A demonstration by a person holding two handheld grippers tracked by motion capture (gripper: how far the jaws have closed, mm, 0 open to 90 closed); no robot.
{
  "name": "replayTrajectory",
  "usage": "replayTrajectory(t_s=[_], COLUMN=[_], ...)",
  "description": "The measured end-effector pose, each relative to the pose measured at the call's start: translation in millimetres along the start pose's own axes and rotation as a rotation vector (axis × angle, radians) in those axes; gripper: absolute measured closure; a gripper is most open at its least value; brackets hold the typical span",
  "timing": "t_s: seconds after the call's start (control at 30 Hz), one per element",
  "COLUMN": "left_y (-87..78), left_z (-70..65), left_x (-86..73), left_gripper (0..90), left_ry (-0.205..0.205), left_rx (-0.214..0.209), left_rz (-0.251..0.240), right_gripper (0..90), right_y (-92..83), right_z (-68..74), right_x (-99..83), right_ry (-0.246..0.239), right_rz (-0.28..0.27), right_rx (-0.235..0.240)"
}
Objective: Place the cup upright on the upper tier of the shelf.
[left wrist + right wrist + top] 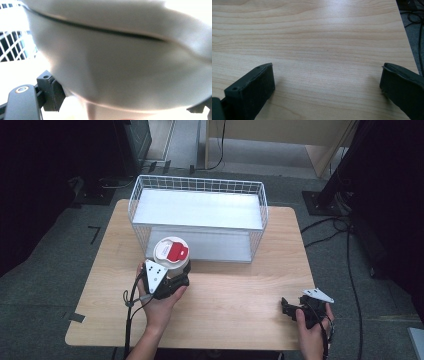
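Left gripper (172, 279) has its jaws clamped on a round white plastic container with a red-and-white lid (171, 252), sitting on the light wooden table (235, 295) just in front of the white wire basket (197, 217). In the left gripper view the container's grey-white wall (120, 67) sits between both jaws. Right gripper (287, 309) rests near the table's right front edge, jaws spread wide, holding nothing.

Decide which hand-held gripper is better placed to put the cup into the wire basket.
Left. The left hand-held gripper already grips the cup right beside the wire basket; the right hand-held gripper sits open, far off.
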State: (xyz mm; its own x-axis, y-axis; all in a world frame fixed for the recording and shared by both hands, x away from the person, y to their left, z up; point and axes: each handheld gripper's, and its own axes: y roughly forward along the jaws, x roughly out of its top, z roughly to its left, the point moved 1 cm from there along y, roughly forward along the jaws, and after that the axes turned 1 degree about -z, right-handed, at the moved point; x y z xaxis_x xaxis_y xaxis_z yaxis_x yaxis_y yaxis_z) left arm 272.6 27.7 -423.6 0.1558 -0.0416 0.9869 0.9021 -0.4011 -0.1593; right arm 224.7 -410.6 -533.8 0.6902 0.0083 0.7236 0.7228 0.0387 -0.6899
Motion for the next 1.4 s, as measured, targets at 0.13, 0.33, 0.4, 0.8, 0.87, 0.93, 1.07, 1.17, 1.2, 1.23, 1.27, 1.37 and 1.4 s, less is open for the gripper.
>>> replayTrajectory(t_s=[0.13,0.33,0.4,0.8,0.87,0.93,1.07,1.17,1.2,1.23,1.27,1.37,1.4], left_y=[3.9,8.8,9.5,27.1,31.4,36.6,48.1,56.9,59.5,59.5,62.8,74.3,77.7], left_z=[-1.4,-4.8,-5.4,-8.2,-8.2,-7.8,-4.8,-2.3,-1.2,-1.2,0.4,5.6,7.5], left_x=[14.4,37.1,40.7,82.5,87.7,91.7,97.0,100.3,101.6,101.6,103.6,109.8,111.3], left_gripper=[13.0,13.0,13.0,13.0,13.0,13.0,13.0,13.0,13.0,13.0,13.0,13.0,13.0], left_ry=[0.018,0.035,0.037,0.075,0.084,0.080,0.077,0.088,0.087,0.087,0.089,0.090,0.094], left_rx=[-0.001,-0.005,-0.007,-0.015,-0.013,-0.014,-0.006,0.000,-0.001,-0.001,0.003,0.013,0.018], left_rz=[-0.028,-0.077,-0.084,-0.151,-0.154,-0.158,-0.155,-0.152,-0.150,-0.150,-0.150,-0.156,-0.156], right_gripper=[0.0,0.0,0.0,0.0,0.0,0.0,0.0,0.0,0.0,0.0,0.0,0.0,0.0], right_y=[-0.1,-0.1,0.1,0.1,0.1,0.1,0.1,0.1,0.0,0.0,0.0,0.1,0.1], right_z=[0.0,0.0,-0.2,-0.2,-0.2,-0.2,-0.2,-0.2,-0.3,-0.3,-0.2,-0.3,-0.2], right_x=[0.0,0.0,-0.1,-0.1,-0.1,-0.1,-0.1,-0.1,-0.1,-0.1,-0.1,-0.1,-0.1], right_ry=[0.000,0.000,-0.003,-0.002,-0.002,-0.002,-0.002,-0.002,-0.003,-0.003,-0.003,-0.003,-0.003], right_rz=[0.000,0.000,-0.002,-0.002,-0.003,-0.003,-0.003,-0.003,-0.001,-0.001,-0.001,-0.002,-0.001], right_rx=[-0.001,-0.001,0.000,0.000,0.000,0.000,0.000,0.000,0.000,0.000,0.000,0.000,0.000])
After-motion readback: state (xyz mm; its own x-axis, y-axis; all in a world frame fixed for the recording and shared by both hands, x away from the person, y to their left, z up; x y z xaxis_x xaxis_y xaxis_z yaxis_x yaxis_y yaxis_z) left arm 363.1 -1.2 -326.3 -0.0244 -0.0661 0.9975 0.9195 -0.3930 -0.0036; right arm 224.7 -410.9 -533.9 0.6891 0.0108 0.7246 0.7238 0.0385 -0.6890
